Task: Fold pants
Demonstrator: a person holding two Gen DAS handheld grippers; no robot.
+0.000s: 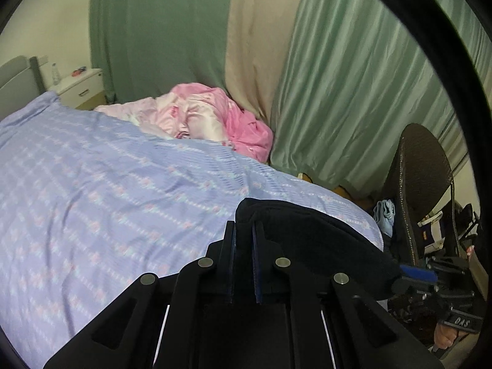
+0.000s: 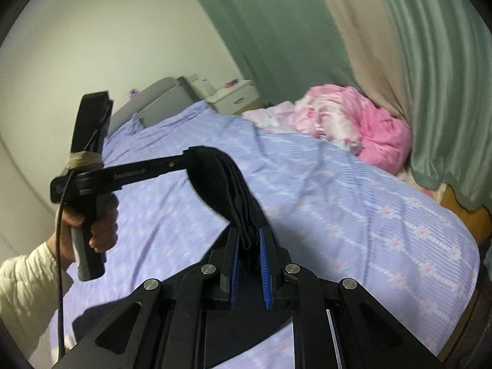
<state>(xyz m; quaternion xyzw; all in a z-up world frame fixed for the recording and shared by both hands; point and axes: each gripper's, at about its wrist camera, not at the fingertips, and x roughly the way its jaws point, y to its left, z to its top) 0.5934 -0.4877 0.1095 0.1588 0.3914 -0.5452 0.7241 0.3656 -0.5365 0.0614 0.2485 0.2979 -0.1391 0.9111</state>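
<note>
Black soft fabric pants (image 2: 221, 181), slung between both claws above the lilac bed cover with pale pink flower rows (image 2: 353, 203). Right claw (image 2: 249, 240): blue ribbed pads nearly together, pinching a gathered edge of the pants. Left claw (image 1: 244, 230): dark pads close together, pinching a fold of the same cloth, which bulges just beyond and to the right of its tips. Seen from the right wrist, that left claw ahead and to the left, gripped by a hand (image 2: 98, 224) in a cream quilted sleeve (image 2: 24, 289). Beyond both claws, a crumpled pink satin quilt (image 1: 212, 117) against green pleated curtains (image 1: 353, 92); far off to the left, a white bedside cabinet (image 1: 81, 87).
</note>
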